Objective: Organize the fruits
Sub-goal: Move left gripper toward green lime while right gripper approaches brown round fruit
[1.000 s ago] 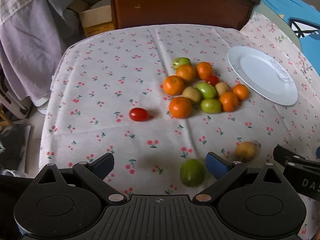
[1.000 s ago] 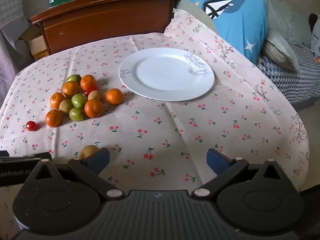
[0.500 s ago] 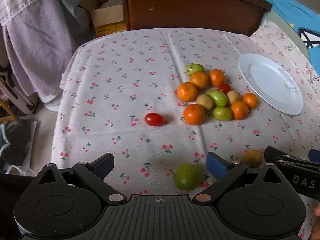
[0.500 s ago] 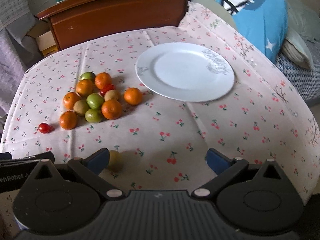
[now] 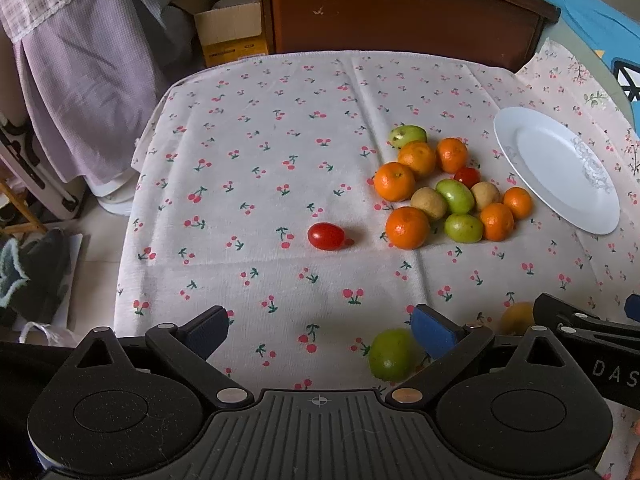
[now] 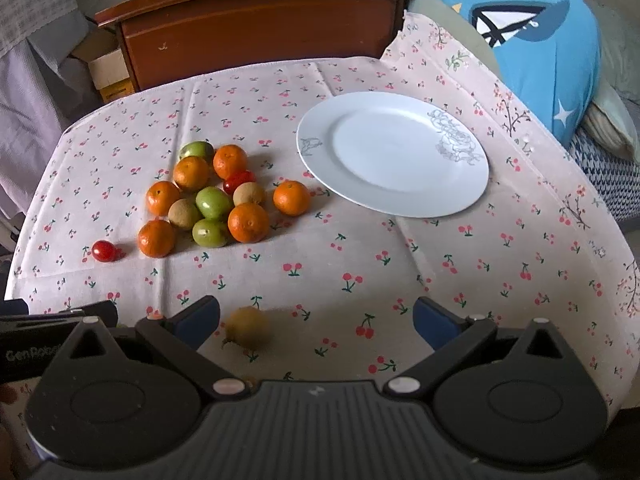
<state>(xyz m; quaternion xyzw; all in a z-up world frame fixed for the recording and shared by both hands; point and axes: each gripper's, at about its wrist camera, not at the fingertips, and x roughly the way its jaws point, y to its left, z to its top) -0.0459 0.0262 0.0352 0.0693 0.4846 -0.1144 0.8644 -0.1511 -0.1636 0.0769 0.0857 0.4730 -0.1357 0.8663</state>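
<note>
Both your hand-held grippers have drawn back, left hand-held gripper (image 5: 320,330) gaping empty beside the green fruit (image 5: 390,354), right hand-held gripper (image 6: 316,318) equally wide around the yellowish fruit (image 6: 246,328) on the surface (image 6: 400,264).

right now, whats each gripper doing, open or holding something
left gripper: open, holding nothing
right gripper: open, holding nothing

A lived-in home, likely a bedroom: a cherry-print cloth (image 6: 360,264) covers the surface, a dark wooden headboard (image 6: 260,28) stands behind it, a blue cushion (image 6: 536,52) and bedding lie to the right, and a cardboard box (image 5: 230,30) and hanging fabric (image 5: 80,80) crowd the left.
</note>
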